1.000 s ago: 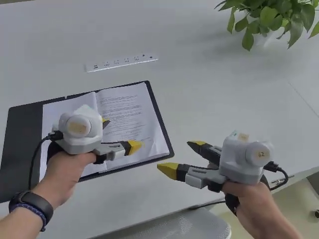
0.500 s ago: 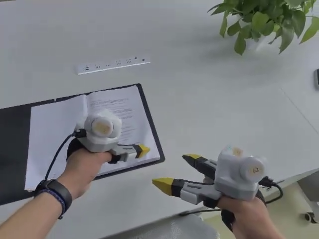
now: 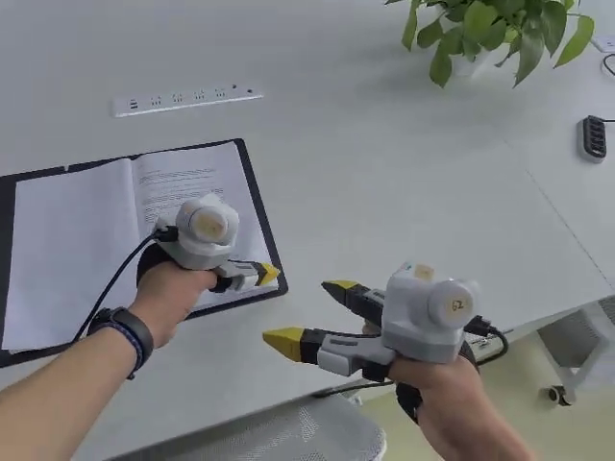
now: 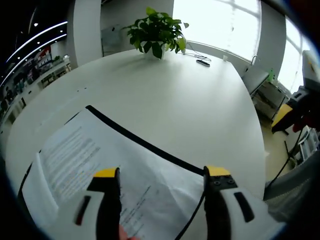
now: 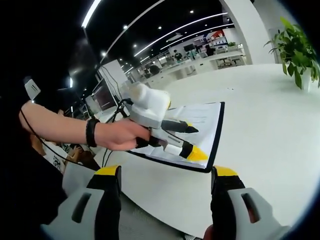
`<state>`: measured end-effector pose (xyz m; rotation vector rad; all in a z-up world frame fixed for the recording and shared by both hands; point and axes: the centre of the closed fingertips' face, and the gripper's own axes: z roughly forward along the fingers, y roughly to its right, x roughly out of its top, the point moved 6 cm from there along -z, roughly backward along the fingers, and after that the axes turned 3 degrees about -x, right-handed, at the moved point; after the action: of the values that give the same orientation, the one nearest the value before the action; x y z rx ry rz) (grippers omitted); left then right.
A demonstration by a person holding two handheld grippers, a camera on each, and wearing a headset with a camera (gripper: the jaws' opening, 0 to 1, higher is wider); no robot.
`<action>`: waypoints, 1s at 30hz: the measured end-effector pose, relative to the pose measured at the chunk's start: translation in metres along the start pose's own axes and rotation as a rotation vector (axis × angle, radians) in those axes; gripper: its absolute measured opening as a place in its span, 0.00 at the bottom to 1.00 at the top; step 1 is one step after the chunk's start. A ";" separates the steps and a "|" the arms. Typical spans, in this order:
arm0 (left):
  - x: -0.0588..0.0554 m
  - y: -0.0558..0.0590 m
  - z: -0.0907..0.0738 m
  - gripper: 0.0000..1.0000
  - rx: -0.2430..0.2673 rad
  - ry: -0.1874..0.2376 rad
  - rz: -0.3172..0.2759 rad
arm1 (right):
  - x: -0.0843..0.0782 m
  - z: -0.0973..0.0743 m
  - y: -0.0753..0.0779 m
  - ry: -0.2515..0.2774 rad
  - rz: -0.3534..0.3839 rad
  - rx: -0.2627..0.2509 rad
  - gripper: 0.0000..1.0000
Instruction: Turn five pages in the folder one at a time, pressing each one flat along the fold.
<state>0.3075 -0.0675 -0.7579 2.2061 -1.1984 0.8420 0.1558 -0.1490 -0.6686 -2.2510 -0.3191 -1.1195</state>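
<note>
Both gape: left hand-held gripper [image 4: 162, 172] over pages [image 3: 67, 230] in the folder [image 3: 261, 221], right hand-held gripper [image 3: 310, 314] beside it.

folder [image 3: 67, 259] L edge cut off | page txt [image 3: 183, 187] unreadable | plant [image 3: 480, 29] top cropped

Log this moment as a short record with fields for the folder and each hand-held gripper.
folder: open flat on the white table, printed page on its right side
left hand-held gripper: jaws open over the printed page's near corner; contact with the paper unclear
right hand-held gripper: jaws open, empty, off the folder to its right, near the table's front edge
beyond folder: white power strip
far side: potted plant
</note>
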 end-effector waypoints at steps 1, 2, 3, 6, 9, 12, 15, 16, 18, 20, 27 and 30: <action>-0.002 0.000 0.003 0.67 0.000 -0.013 0.005 | 0.000 0.001 0.001 -0.003 0.002 0.003 0.72; -0.005 0.000 0.005 0.67 0.001 -0.024 0.010 | 0.000 0.002 0.002 -0.006 0.003 0.005 0.72; -0.008 0.000 0.008 0.67 0.003 -0.038 0.020 | -0.001 0.003 0.003 -0.013 0.003 0.008 0.72; -0.008 -0.002 0.006 0.65 0.012 -0.033 0.033 | -0.002 0.004 0.005 -0.026 -0.008 0.015 0.72; -0.010 -0.001 0.005 0.66 0.010 -0.034 0.062 | 0.000 0.006 0.008 -0.020 0.000 0.021 0.72; -0.010 -0.001 0.004 0.65 0.010 -0.029 0.065 | 0.001 0.007 0.009 -0.024 -0.003 0.021 0.72; -0.011 -0.001 0.002 0.64 0.005 -0.036 0.067 | 0.003 0.007 0.010 -0.019 -0.001 0.023 0.71; -0.012 -0.001 0.001 0.64 0.003 -0.036 0.068 | 0.003 0.007 0.011 -0.017 -0.001 0.022 0.71; -0.013 -0.001 -0.001 0.63 -0.001 -0.037 0.072 | 0.004 0.007 0.012 -0.013 0.003 0.020 0.71; -0.014 -0.001 -0.002 0.62 -0.002 -0.038 0.079 | 0.004 0.008 0.013 -0.010 0.009 0.018 0.71; -0.016 -0.004 -0.004 0.59 -0.009 -0.036 0.086 | 0.001 0.008 0.012 -0.012 0.015 0.017 0.70; -0.016 -0.004 -0.008 0.57 -0.018 -0.042 0.069 | 0.000 0.008 0.012 -0.014 0.017 0.016 0.70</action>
<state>0.3024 -0.0515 -0.7644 2.1892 -1.3045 0.8126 0.1662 -0.1539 -0.6775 -2.2446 -0.3128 -1.0886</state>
